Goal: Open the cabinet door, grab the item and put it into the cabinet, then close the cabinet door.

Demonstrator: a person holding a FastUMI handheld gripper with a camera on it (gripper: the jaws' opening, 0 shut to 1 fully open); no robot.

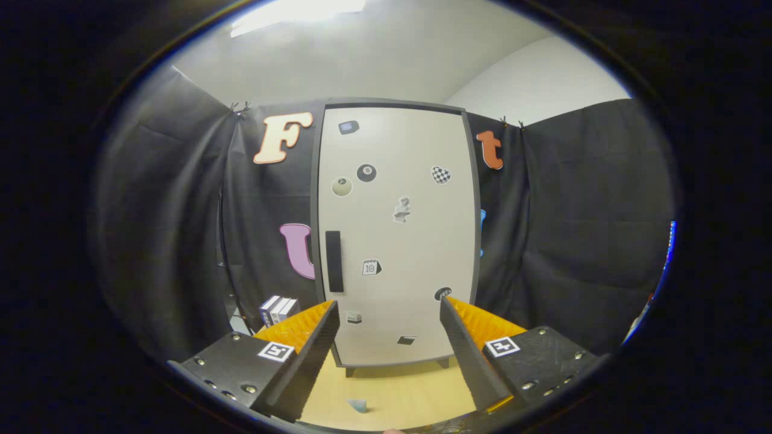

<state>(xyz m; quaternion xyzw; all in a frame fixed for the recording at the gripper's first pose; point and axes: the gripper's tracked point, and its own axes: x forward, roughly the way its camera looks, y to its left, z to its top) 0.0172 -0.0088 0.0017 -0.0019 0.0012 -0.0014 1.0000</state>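
Black cloth drapes the booth behind a pale wooden table (392,386), and on that table stands a tall cabinet (395,235) with its light door (410,253) flush in the dark frame, so the first step of the task looks not yet begun.

From the gripper view, the gripper (389,307) faces the door square on, its fingers spread wide apart with nothing between them but the lower part of the door, which lies well beyond the tips. The dark handle (334,261) is a slim bar running upright along the door's left edge; it sits above and slightly left of the left fingertip, so I judge the coming reach needs to go forward, up and a little leftward, with the fingers straddling the bar from its sides.

A small boxed item (278,310) stands on the table left of the cabinet, partly hidden by the left finger; it is probably the thing to store. A small pale scrap (357,405) lies on the table between the fingers.
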